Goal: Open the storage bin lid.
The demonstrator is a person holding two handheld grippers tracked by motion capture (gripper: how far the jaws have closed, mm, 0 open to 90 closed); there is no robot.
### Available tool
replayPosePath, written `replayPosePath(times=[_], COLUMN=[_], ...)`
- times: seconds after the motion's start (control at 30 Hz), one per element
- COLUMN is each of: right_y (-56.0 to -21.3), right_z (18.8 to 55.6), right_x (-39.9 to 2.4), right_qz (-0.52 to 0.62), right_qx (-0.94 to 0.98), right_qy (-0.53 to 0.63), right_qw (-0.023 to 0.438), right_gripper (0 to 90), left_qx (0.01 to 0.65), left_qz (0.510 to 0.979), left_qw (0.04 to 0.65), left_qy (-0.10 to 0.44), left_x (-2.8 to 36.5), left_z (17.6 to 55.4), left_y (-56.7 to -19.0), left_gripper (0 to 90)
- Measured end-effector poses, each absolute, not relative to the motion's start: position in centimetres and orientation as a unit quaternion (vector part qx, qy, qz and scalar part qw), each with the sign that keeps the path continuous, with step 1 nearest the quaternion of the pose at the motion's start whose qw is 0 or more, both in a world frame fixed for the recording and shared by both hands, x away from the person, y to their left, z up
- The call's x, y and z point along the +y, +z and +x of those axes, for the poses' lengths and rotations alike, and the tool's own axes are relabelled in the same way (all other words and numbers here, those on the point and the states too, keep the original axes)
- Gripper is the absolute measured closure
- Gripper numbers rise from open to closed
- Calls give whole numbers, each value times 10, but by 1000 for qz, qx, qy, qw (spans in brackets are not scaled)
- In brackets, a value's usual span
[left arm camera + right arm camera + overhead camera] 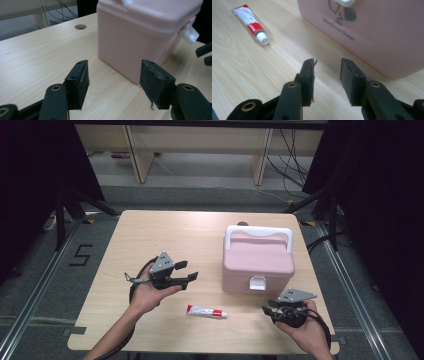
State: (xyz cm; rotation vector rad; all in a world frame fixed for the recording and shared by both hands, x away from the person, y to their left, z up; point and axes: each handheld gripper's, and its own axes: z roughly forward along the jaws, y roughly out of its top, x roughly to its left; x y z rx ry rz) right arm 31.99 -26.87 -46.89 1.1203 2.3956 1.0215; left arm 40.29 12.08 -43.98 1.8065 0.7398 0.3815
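Observation:
A pink medicine chest [257, 260] with a white handle and a white front latch stands shut on the right half of the wooden table [165, 232]. A red and white tube [206, 311] lies flat in front of it. My left gripper [189, 270] is held above the table left of the chest, open and empty; its own view has the chest's corner [140, 32] just beyond the jaws [115, 67]. My right gripper [268, 307] sits low by the chest's front right corner, open with nothing between its fingers [327, 65]. Its view shows the chest [374, 30] and the tube [250, 23].
A round cable hole [80, 26] sits in the tabletop behind the chest. Black stands flank the table at the left [62, 215] and right [330, 215]. A pale desk frame [200, 145] with hanging cables stands beyond the far edge.

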Motion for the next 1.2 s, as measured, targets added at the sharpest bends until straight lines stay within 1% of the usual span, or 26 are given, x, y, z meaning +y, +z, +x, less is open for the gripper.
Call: replayPosePath(times=[0.1, 0.23, 0.27, 0.37, 0.43, 0.53, 0.57, 0.6, 0.63, 0.7, 0.87, 0.97, 1.03, 1.1, 1.2], right_y=[-468, -470, -470, -470, -469, -468, -469, -468, -469, -469, -469, -471, -470, -470, -470], right_z=[319, 321, 321, 321, 323, 322, 323, 323, 324, 323, 323, 324, 324, 323, 323], right_x=[-266, -265, -264, -261, -261, -259, -259, -258, -258, -257, -256, -256, -256, -256, -256], right_qz=[398, 387, 390, 390, 380, 383, 376, 384, 376, 386, 386, 374, 372, 380, 382], right_qx=[836, 838, 837, 838, 841, 842, 843, 842, 844, 840, 841, 843, 843, 841, 839], right_qy=[351, 354, 355, 353, 354, 351, 355, 353, 354, 354, 353, 358, 357, 357, 359], right_qw=[140, 150, 146, 144, 149, 143, 148, 140, 147, 142, 139, 148, 152, 144, 144], right_gripper=[645, 643, 642, 640, 640, 640, 640, 639, 640, 639, 638, 637, 635, 635, 634], left_qx=[313, 312, 310, 296, 297, 299, 301, 305, 308, 315, 337, 347, 351, 351, 362], left_qz=[754, 746, 744, 750, 748, 748, 748, 746, 745, 743, 739, 739, 738, 739, 733], left_qw=[558, 571, 577, 577, 580, 581, 580, 581, 582, 582, 574, 567, 567, 564, 566], left_qy=[148, 138, 130, 129, 121, 116, 113, 111, 107, 102, 107, 109, 109, 109, 105], left_x=[114, 106, 99, 86, 78, 66, 63, 59, 56, 49, 35, 29, 25, 24, 21], left_z=[408, 413, 417, 426, 434, 448, 452, 455, 458, 464, 475, 479, 482, 483, 486], left_y=[-431, -420, -412, -402, -396, -391, -390, -389, -389, -388, -389, -390, -391, -390, -390], left_gripper=[434, 473, 482, 487, 498, 516, 522, 530, 535, 538, 540, 542, 552, 563, 594])
